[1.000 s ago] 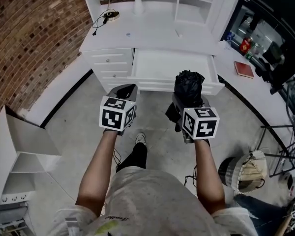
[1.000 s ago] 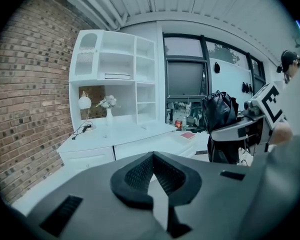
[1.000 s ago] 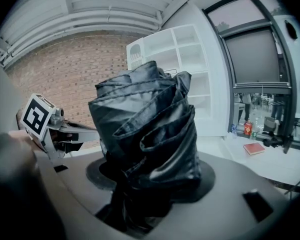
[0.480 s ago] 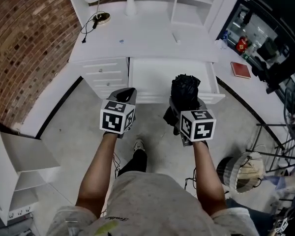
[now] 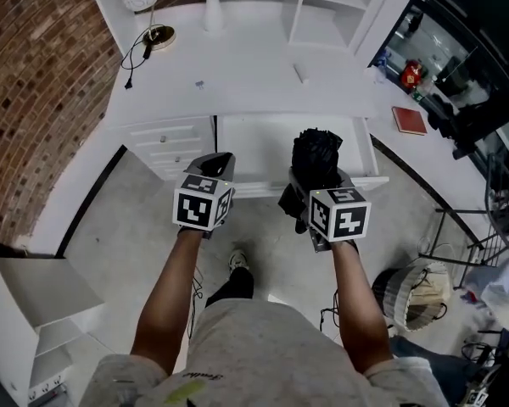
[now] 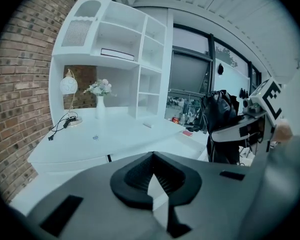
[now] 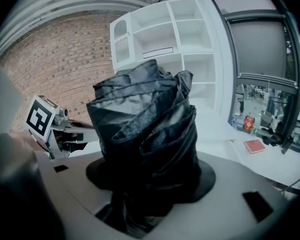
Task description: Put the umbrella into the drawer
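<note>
Right gripper [image 5: 318, 176]: clamped on the folded black umbrella [image 5: 316, 151], held upright at the open drawer's [image 5: 254, 142] front edge.
Left gripper [image 5: 217, 159]: jaws together, empty, just beside the right.
Change: both are nearer the drawer than a second ago.

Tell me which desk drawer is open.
The wide centre drawer, pulled out with its white inside showing. The small knobbed drawers stacked to its left are all shut.
</note>
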Tool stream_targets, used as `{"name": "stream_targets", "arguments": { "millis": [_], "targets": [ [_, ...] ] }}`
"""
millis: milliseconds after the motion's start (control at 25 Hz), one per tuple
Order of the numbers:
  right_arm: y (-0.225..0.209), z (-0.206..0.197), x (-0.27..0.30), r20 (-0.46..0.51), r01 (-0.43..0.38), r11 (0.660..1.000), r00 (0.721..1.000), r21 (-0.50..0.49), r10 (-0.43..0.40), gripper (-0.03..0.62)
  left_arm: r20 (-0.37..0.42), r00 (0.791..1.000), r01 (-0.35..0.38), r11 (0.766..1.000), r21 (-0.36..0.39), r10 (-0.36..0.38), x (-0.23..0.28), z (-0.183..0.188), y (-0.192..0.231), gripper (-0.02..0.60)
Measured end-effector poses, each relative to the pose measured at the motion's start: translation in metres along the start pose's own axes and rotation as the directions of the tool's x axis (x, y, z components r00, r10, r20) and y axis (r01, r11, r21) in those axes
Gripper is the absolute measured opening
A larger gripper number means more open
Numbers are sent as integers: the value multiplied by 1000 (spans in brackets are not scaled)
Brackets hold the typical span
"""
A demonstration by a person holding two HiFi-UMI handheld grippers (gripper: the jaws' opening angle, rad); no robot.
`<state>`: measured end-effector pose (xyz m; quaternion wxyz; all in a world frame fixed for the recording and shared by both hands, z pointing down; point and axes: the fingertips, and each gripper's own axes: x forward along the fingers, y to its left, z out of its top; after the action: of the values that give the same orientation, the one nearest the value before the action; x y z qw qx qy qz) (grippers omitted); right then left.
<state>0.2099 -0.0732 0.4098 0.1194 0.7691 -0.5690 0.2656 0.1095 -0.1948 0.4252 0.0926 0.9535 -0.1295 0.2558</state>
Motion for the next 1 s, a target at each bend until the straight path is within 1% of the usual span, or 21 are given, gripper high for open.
{"name": "stream_targets", "arguments": {
  "millis": [280,440,640,840,1000],
  "targets": [
    [-7,3,31,-69,19,1000,997,-6,-19,258,-6,1000,20,1000,-10,-20,29,10,28,-3],
    [-10,4,42,-106,24,1000,994,-20,-26,258,-13,999,40,999,-3,-40,44,11,36,-3],
    [-8,4,55,-169,16,999,985,-42,-23,256,-34,996,81,997,-13,-82,59,4,37,-3],
    [-6,-1,68,-249,-7,994,968,-113,-21,256,-50,991,119,993,-26,-120,74,-4,36,-3],
    [-6,-7,76,-339,-47,986,941,-161,-11,256,-55,989,136,990,-45,-138,87,-7,41,-3]
  ]
}}
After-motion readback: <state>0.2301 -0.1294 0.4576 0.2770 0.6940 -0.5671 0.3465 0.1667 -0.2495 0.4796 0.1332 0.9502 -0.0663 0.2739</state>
